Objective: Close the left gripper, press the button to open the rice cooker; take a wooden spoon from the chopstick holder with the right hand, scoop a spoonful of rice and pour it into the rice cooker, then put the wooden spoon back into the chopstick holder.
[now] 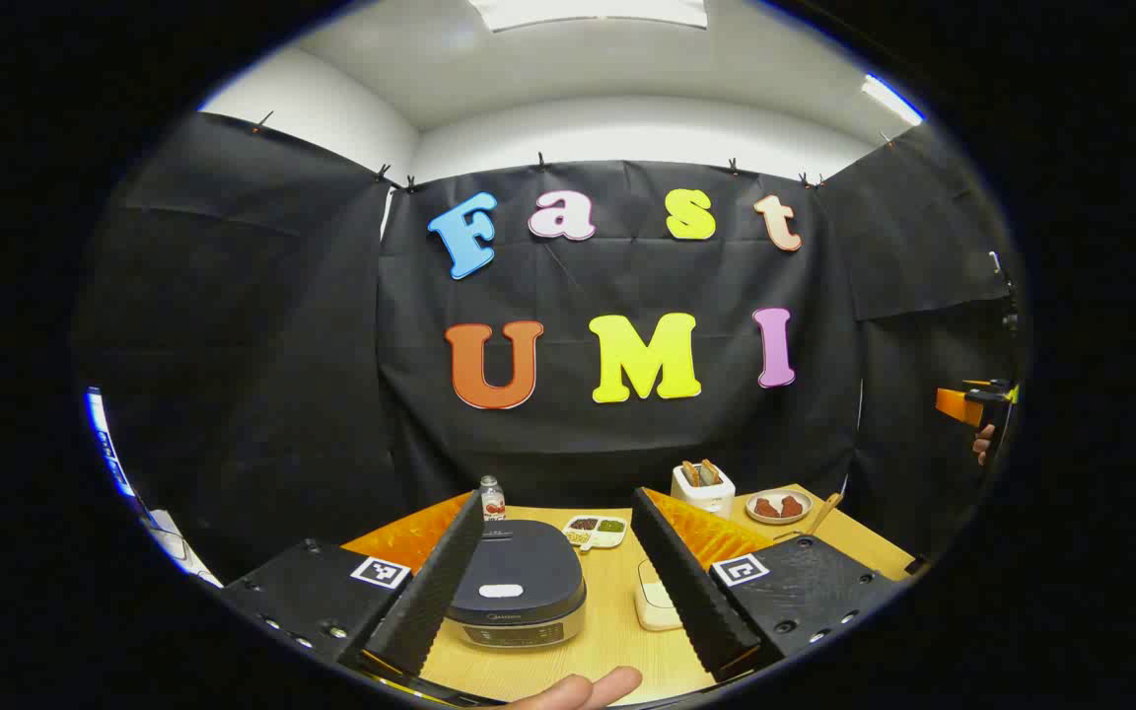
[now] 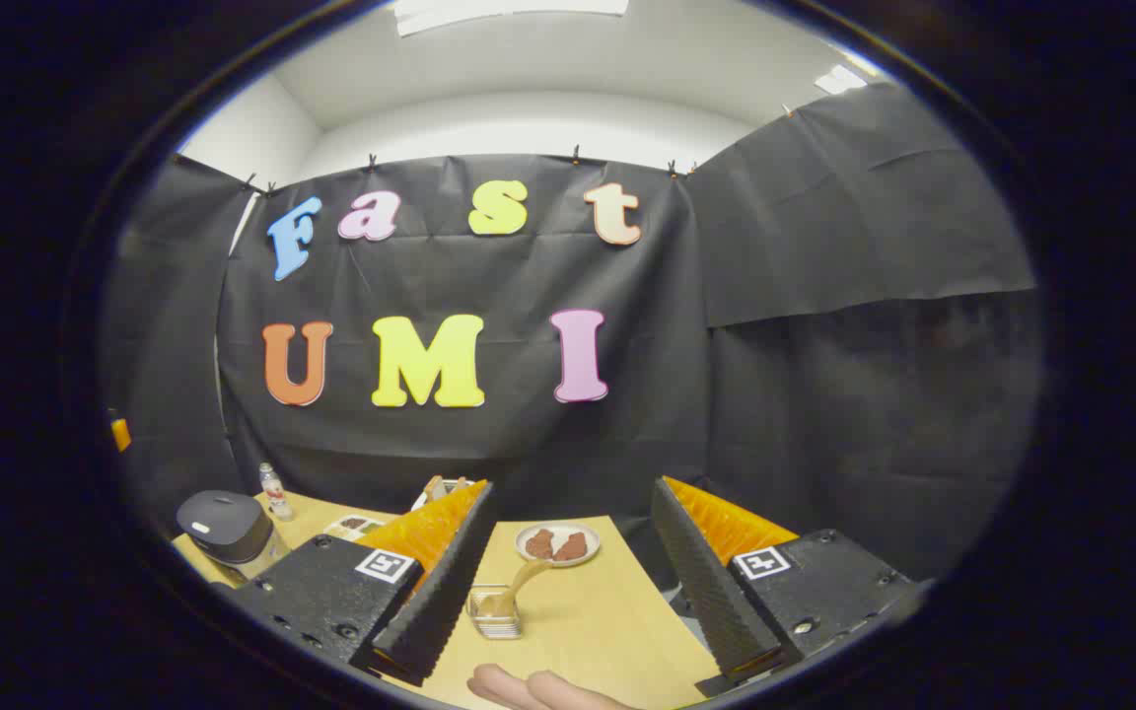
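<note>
Wooden table (image 1: 617, 631) under both my grippers, jaws spread wide and holding nothing.

Low in the left gripper view, my left gripper (image 1: 568, 592) frames the closed rice cooker (image 1: 514, 582), touching nothing. Low in the right gripper view, my right gripper (image 2: 568, 602) hangs apart over the chopstick holder (image 2: 496, 613) with the wooden spoon (image 2: 519, 582) leaning in it; a plate (image 2: 557, 543) sits beyond.

I hold my left gripper (image 1: 553, 582) with its jaws spread wide apart, nothing between them. My right gripper (image 2: 568, 592) is likewise spread, gripping nothing.
</note>
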{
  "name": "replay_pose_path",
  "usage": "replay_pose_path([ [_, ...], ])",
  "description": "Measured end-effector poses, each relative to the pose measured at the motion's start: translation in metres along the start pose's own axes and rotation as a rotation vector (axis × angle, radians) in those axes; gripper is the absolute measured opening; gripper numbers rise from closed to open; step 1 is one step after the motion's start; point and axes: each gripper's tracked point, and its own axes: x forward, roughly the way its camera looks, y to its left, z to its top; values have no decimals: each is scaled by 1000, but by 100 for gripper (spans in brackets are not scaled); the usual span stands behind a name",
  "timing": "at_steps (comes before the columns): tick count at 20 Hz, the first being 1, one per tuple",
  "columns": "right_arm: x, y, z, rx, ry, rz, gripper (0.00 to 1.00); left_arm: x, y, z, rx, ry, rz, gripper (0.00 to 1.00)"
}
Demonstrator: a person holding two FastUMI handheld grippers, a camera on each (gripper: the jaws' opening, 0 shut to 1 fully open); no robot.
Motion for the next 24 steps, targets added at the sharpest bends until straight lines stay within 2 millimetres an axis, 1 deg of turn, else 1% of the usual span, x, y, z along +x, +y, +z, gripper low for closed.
replay_pose_path([
  [2,-4,-3,2,-5,-1,-17,100,1,-5,-2,12,-3,-9,96],
  [3,-7,-1,3,-3,-5,-18,99,0,-8,-5,18,-5,-14,96],
  [4,-10,1,6,-4,-11,-17,100,-1,-9,-6,25,-6,-15,96],
  [6,-15,2,6,-1,-18,-15,99,-1,-5,-6,38,-20,5,96],
  [8,-19,7,6,-2,-25,0,100,0,-5,-9,51,-18,14,96],
  [10,-20,5,8,-7,-40,-4,100,1,-8,-9,76,-30,7,96],
  [12,-19,8,9,-6,-55,-3,99,5,-12,-10,90,-38,-7,96],
  [14,-16,13,3,-6,-52,7,99,4,-10,-13,90,-39,1,95],
  [16,-14,21,-2,-11,-51,32,100,7,-10,-19,69,-27,3,95],
  [17,-12,22,-4,-17,-53,38,100,9,-10,-22,57,-19,0,95],
  [18,-11,22,-6,-22,-56,41,100,13,-11,-24,44,-11,-14,95],
  [19,-11,24,-9,-24,-55,47,99,16,-16,-29,34,0,-36,95],
  [20,-10,26,-11,-25,-53,55,99,18,-20,-33,21,14,-70,100],
  [21,-10,26,-14,-26,-50,57,99,21,-22,-39,7,32,-100,70],
  [22,-10,27,-15,-26,-53,60,99,24,-23,-43,0,44,-120,79],
  [23,-9,28,-15,-27,-58,63,100,30,-16,-49,2,60,-119,62],
  [24,-9,28,-16,-30,-63,63,99,32,-14,-56,12,86,-127,41],
])
